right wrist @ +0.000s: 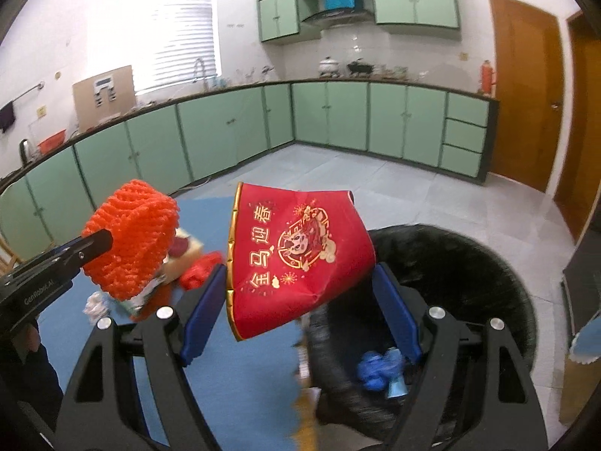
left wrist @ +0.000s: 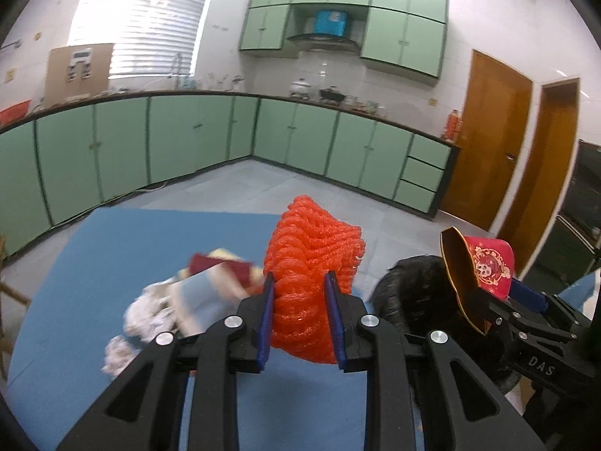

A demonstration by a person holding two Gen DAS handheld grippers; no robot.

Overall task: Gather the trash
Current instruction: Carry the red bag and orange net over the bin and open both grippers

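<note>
Left claw (left wrist: 300, 319) clamped narrow on an orange foam net (left wrist: 313, 263), lower centre of the left wrist frame, held up off the blue desk (left wrist: 94, 263). Right claw (right wrist: 300, 300) spread wide, gripping a red paper piece with gold print (right wrist: 296, 255) at centre of the right wrist frame; the paper bows between the blue pads. Black-lined trash bin (right wrist: 469, 274) at lower right, blue crumpled scrap (right wrist: 375, 370) inside. More trash, blurred, in a pile (left wrist: 188, 293) on the desk at lower left. Green cabinets (left wrist: 150, 143) behind.
</note>
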